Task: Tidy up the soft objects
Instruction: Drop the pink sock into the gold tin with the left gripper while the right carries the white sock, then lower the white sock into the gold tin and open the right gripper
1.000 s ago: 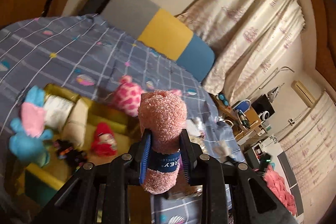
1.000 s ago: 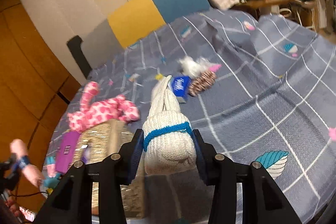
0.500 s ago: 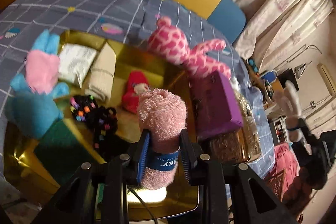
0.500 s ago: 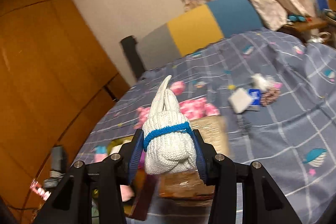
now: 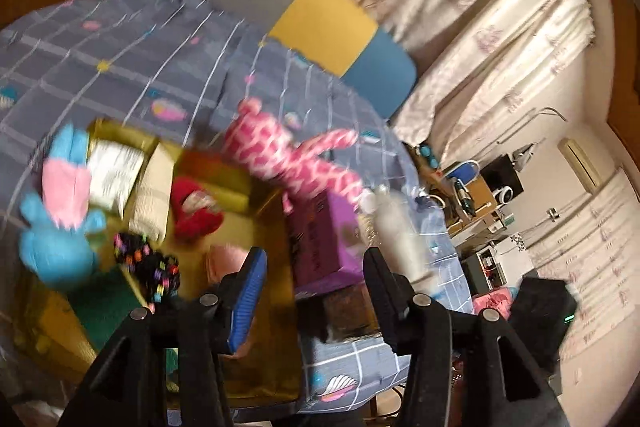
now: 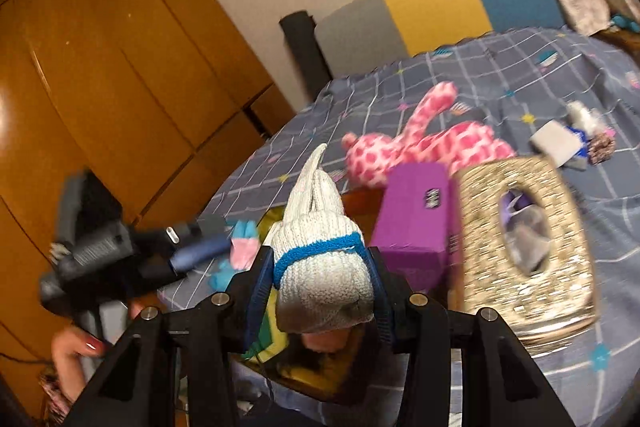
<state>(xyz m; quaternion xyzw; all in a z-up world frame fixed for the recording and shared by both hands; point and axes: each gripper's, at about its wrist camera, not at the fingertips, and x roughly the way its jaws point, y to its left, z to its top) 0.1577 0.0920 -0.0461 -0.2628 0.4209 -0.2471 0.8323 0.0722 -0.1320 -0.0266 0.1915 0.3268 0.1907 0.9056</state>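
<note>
A: Status?

B: My left tool (image 5: pixel 308 291) is spread wide, nothing between its fingers. The fuzzy pink rolled cloth (image 5: pixel 224 259) lies in the shallow gold tray (image 5: pixel 260 367) on the bed, just beyond the blue pad. Looks delivered, imo.

A: Right side?

B: Right tool (image 6: pixel 320 291) is clamped on the cream knit sock bundle with a blue band (image 6: pixel 320 263), held above the tray's edge, not placed yet.

A: What's left?

B: That bundle, prob. next. The pink spotted plush toy (image 6: pixel 424 147) sits outside the tray on the bedsheet, and small bits lie farther off. Tray already holds a red item (image 5: pixel 196 211) and a blue plush (image 5: pixel 56 243). Roughly halfway, I'd guess; frames are blurry.
</note>
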